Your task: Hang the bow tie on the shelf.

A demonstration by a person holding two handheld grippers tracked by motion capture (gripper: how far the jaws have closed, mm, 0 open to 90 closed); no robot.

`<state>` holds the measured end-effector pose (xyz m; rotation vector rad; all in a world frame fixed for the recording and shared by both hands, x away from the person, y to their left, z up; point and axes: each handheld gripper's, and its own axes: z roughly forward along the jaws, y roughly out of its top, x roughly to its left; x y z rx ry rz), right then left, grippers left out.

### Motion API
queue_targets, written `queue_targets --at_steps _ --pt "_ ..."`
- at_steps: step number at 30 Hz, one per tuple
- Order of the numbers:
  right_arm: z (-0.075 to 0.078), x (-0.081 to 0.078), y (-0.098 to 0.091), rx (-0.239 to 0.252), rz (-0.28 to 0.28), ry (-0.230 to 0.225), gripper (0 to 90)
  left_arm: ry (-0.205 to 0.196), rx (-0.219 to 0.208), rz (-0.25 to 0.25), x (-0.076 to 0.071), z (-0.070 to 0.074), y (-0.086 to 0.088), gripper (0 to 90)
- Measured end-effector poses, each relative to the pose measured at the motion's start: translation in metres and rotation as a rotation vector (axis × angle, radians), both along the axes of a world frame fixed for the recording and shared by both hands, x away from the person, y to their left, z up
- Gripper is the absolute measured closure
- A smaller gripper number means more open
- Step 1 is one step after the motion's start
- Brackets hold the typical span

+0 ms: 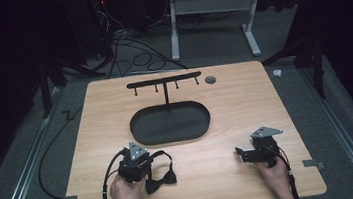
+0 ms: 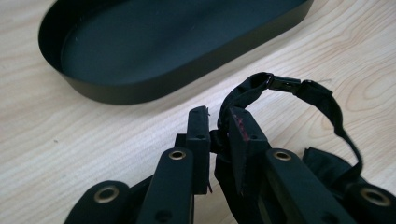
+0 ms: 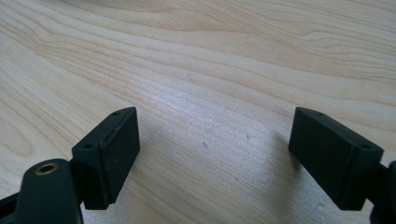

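1. Counter [image 1: 246, 106]: I see light wood with a wavy grain pattern.
2. Oval tray [image 2: 140, 91]: plain matte black.
3. Hook stand [image 1: 164, 80]: black.
4. Bow tie [image 1: 161, 180]: black, strap too.
5. Left gripper [image 2: 218, 135]: black, red scuffs on one pad edge, brass-coloured rivets.
6. Right gripper [image 3: 212, 154]: black.

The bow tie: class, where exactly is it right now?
In the high view, the bow tie lies at the table's front left, its strap pinched in the left tongs, just before the oval tray.
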<state>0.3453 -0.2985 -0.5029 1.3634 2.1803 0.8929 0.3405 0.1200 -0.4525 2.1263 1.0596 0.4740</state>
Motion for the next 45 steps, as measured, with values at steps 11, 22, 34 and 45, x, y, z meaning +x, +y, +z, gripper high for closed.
queue_targets --at_steps 11,22,34,45 --pt "0.0 0.0 0.0 0.001 0.0 -0.001 17.7 -0.049 -0.023 -0.033 -0.001 0.024 -0.003 79.2" --pt "0.0 0.0 0.0 0.002 -0.002 0.0 17.7 -0.077 -0.047 -0.041 0.002 0.042 0.001 79.2" --pt "0.0 0.0 0.0 0.002 -0.001 0.0 17.7 -0.087 -0.074 -0.05 0.02 0.06 0.005 79.2" --pt "0.0 0.0 0.0 0.003 -0.001 0.0 17.7 -0.109 -0.117 -0.054 0.033 0.079 0.008 79.1"
